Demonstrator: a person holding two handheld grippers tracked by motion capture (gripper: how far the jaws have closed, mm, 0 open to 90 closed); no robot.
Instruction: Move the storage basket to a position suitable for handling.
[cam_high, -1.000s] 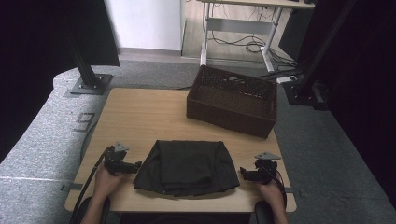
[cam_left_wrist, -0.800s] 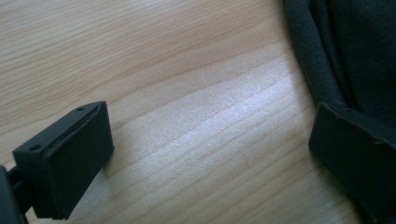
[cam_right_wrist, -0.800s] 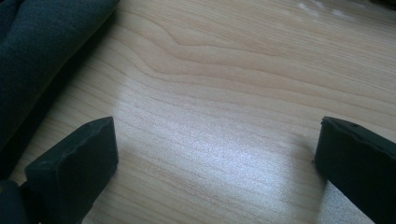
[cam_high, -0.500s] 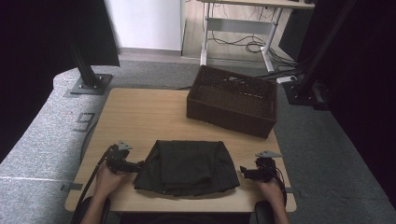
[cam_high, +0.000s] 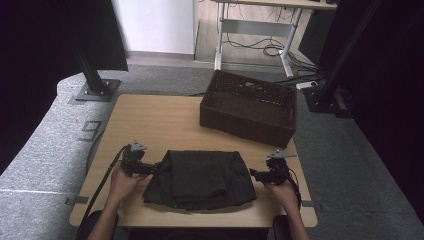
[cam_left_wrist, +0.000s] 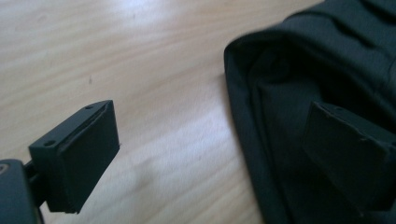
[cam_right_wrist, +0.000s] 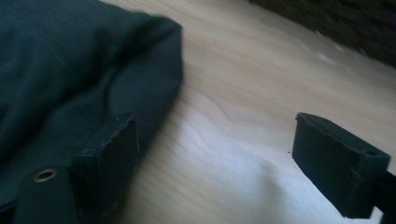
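Black folded cloth (cam_high: 200, 178) is lying on the near half of the wooden table (cam_high: 150, 120), at about 6 o'clock from the table's centre in the high view, with the two grippers flanking it. The left gripper (cam_high: 152, 169) is sitting at the cloth's 9 o'clock edge, held in the person's left hand (cam_high: 122, 182). Its jaws are standing wide apart and have just been closing slightly; in the left gripper view one jaw is hanging over bare wood and the other over the cloth's (cam_left_wrist: 322, 93) rim, so the fold is lying between them unpinched. The right gripper (cam_high: 254, 174) is waiting at the cloth's 3 o'clock edge, jaws likewise apart and just closing somewhat, pressing on nothing. A dark woven basket (cam_high: 248, 107) is standing at 1 o'clock, well apart from the cloth.
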